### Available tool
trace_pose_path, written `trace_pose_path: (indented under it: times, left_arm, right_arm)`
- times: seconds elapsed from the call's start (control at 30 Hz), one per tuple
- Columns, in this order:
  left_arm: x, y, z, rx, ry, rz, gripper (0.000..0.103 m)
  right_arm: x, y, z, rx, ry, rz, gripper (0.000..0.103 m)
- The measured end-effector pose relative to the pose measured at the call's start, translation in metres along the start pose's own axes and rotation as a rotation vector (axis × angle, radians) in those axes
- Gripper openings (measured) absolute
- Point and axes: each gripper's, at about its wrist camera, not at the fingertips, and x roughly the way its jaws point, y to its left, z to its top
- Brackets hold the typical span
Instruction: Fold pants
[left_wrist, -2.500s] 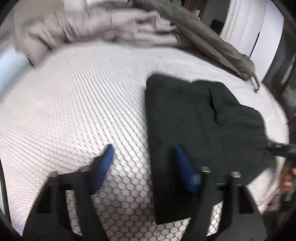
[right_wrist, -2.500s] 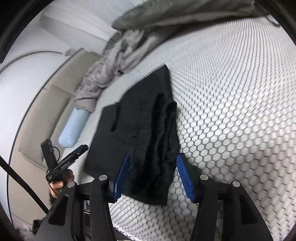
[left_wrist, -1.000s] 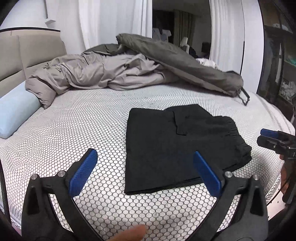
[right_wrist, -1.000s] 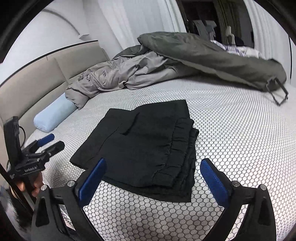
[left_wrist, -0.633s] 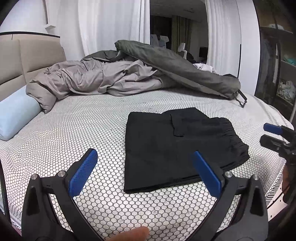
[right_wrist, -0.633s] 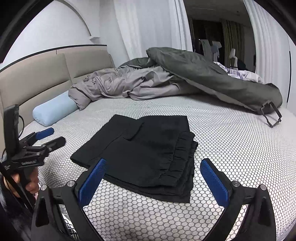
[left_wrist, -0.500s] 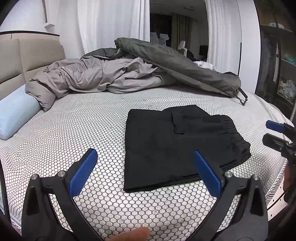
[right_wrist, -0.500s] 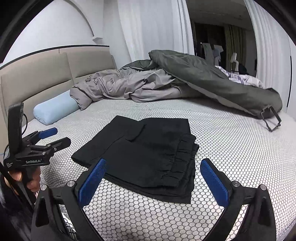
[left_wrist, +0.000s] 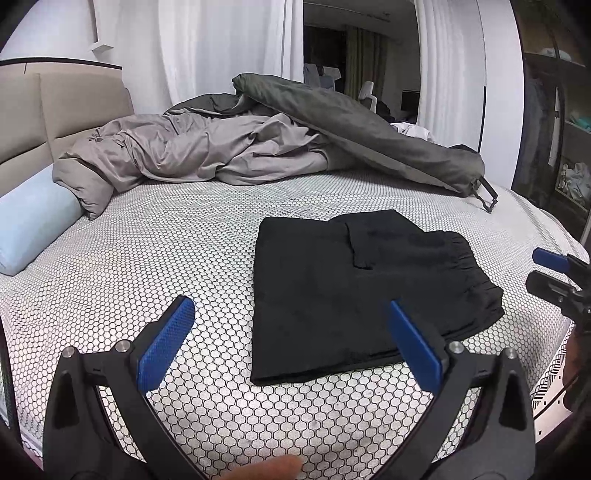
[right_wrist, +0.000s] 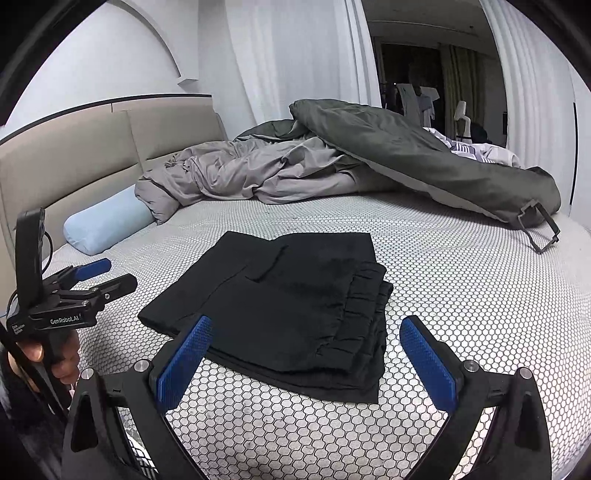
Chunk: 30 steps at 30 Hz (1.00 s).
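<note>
Black pants (left_wrist: 354, 291) folded into a flat rectangle on the honeycomb-patterned bed (left_wrist: 155, 258), elastic waistband toward the right side. Left tongs (left_wrist: 291, 343) and right tongs (right_wrist: 306, 354) both spread wide, empty, held clear above the near mattress edge.

Bare honeycomb-patterned bedsheet (left_wrist: 177, 258) ahead of the left fingers and beyond the right fingers, folded black pants (left_wrist: 354, 280) low between them, rumpled grey duvet (right_wrist: 280, 170) and light-blue bolster (right_wrist: 107, 221) blocking far ahead.
</note>
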Motion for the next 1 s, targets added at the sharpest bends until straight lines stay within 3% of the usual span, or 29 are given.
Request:
trace_pose_path:
  times: [1.0]
  left_arm:
    - [0.002, 0.0082, 0.0003, 0.009, 0.002, 0.001, 0.102]
  right_arm:
    - [-0.0005, 0.002, -0.0015, -0.017, -0.011, -0.001, 0.103]
